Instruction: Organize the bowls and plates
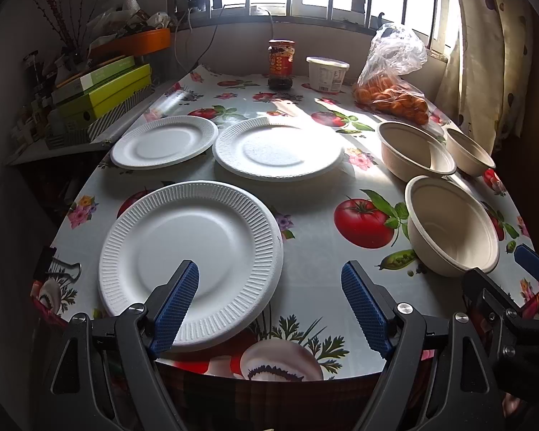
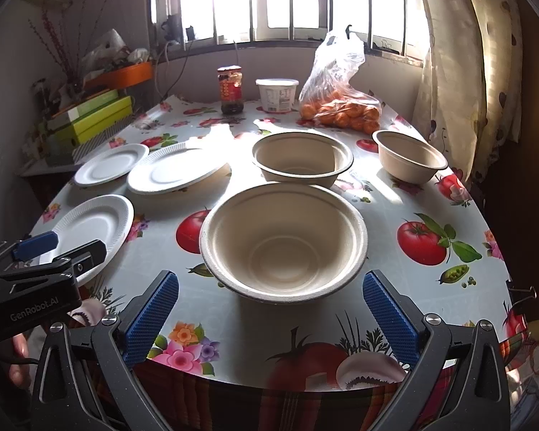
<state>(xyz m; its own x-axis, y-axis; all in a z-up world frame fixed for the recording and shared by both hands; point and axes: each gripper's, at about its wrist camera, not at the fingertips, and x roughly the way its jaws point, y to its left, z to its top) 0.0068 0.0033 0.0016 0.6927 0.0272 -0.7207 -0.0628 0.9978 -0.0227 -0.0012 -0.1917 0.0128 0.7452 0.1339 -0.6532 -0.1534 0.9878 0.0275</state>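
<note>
Three white ribbed plates lie on the table: a near one (image 1: pixel 190 251), a far left one (image 1: pixel 163 140) and a far middle one (image 1: pixel 278 148). Three beige bowls stand on the right: a near one (image 1: pixel 451 224), a middle one (image 1: pixel 415 151) and a small far one (image 1: pixel 469 151). My left gripper (image 1: pixel 269 276) is open and empty, its left finger over the near plate's edge. My right gripper (image 2: pixel 271 285) is open and empty, with the near bowl (image 2: pixel 284 237) just beyond its fingertips. The other bowls (image 2: pixel 302 156) (image 2: pixel 409 156) and the plates (image 2: pixel 93 224) (image 2: pixel 176 170) (image 2: pixel 111 163) also show there.
At the table's far end stand a sauce jar (image 1: pixel 281 64), a white tub (image 1: pixel 327 73) and a bag of oranges (image 1: pixel 391 98). Stacked green boxes (image 1: pixel 100 97) sit on a side shelf at the left. The table (image 1: pixel 316 251) has a fruit-print cloth. A curtain (image 1: pixel 485 54) hangs at the right.
</note>
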